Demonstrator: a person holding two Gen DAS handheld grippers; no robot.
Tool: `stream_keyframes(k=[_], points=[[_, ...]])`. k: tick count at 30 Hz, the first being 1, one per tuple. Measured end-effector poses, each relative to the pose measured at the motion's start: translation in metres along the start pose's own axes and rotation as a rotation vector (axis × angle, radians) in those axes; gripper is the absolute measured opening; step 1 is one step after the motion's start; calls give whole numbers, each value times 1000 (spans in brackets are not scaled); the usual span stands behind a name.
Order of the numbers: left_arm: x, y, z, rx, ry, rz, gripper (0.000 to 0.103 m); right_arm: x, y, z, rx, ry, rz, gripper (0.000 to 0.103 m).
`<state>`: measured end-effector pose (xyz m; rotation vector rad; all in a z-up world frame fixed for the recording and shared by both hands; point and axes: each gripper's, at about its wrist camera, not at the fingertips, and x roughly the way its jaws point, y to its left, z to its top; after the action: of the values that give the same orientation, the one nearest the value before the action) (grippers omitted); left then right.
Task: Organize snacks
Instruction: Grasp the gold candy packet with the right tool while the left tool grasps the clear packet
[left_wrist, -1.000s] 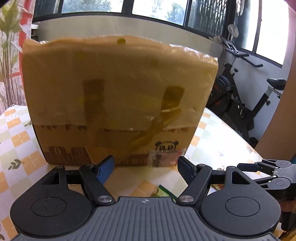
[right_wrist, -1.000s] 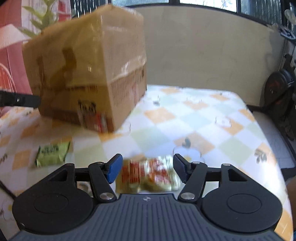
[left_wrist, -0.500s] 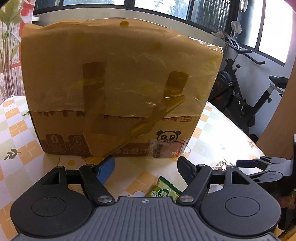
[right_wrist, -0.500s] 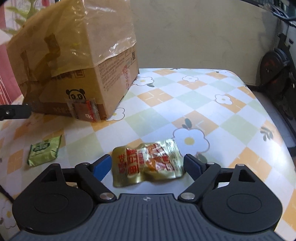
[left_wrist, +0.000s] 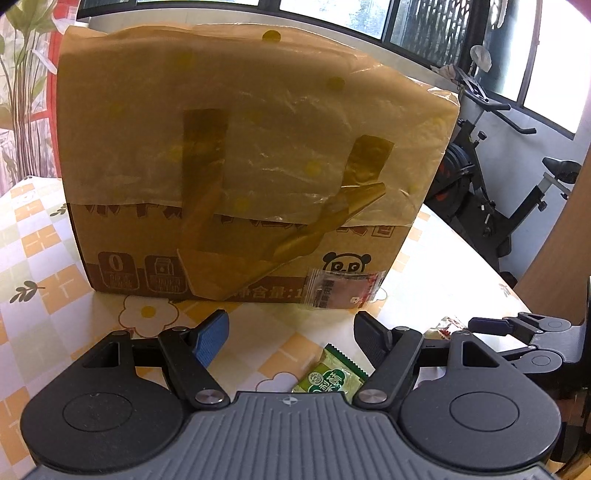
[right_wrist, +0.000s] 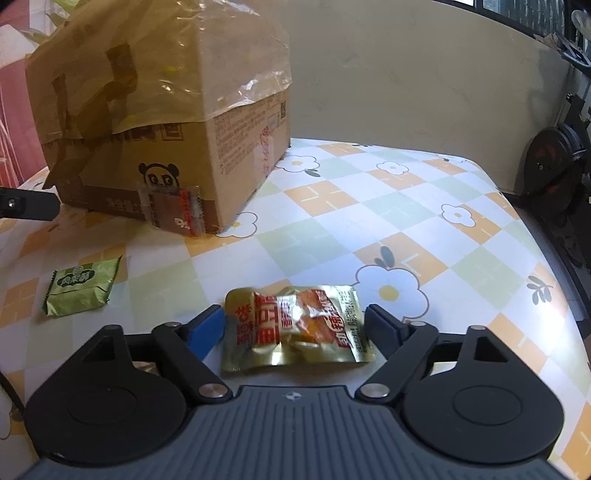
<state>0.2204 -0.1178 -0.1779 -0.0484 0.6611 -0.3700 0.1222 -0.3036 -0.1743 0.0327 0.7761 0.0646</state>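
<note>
A gold and red snack packet (right_wrist: 295, 328) lies flat on the flowered tablecloth. My right gripper (right_wrist: 295, 321) straddles it with its jaws closing; both pads stand just off the packet's edges. A green snack packet (right_wrist: 83, 286) lies to the left, also seen under my left gripper (left_wrist: 291, 325) as the green packet (left_wrist: 328, 376). The left gripper is open with nothing between its fingers. Ahead stands a cardboard box (left_wrist: 251, 166) lined with a yellow plastic bag. A small clear and red packet (left_wrist: 343, 290) leans against its base.
The box (right_wrist: 166, 110) fills the table's back left. Exercise bikes (left_wrist: 491, 206) stand beyond the table's right edge. My right gripper's fingers (left_wrist: 517, 328) show at the right of the left wrist view. Bare tablecloth (right_wrist: 369, 192) stretches to the right of the box.
The right jaws spread wider around the gold packet, which now lies still on the cloth. The left wrist view tipped slightly down, so more of the green packet shows.
</note>
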Motion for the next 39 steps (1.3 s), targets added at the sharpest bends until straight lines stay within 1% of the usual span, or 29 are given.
stream_keyframes(k=[6,10,14,16,21,23,26,29,32,36,37,39], points=[[1,0,0,-1,2,0,76,-4,0,-2,16,-18,-3,70],[1,0,-1,-1,2,1,76,-7,0,-2,18,-28,10,56],[5,-2,-1,9,9,-7,76,-8,5,-2,6,-37,33,48],[8,-6,1,26,12,-19,75,-8,5,-1,13,-45,46,48],[21,-23,7,77,19,-77,75,-8,3,0,32,-77,54,47],[29,-31,10,96,25,-83,75,-7,2,-1,38,-76,59,46],[44,-40,13,100,32,-70,76,-7,2,-2,47,-83,69,46],[62,-44,18,59,61,-56,77,-8,0,-4,60,-88,79,46],[76,-48,22,32,72,-35,78,-9,-4,-4,86,-97,89,46],[92,-60,24,53,77,35,85,-8,-9,-5,109,-102,107,46],[93,-62,24,45,80,40,88,-8,-9,-6,112,-102,114,46],[95,-69,24,40,81,48,88,-8,-10,-6,111,-102,127,46]])
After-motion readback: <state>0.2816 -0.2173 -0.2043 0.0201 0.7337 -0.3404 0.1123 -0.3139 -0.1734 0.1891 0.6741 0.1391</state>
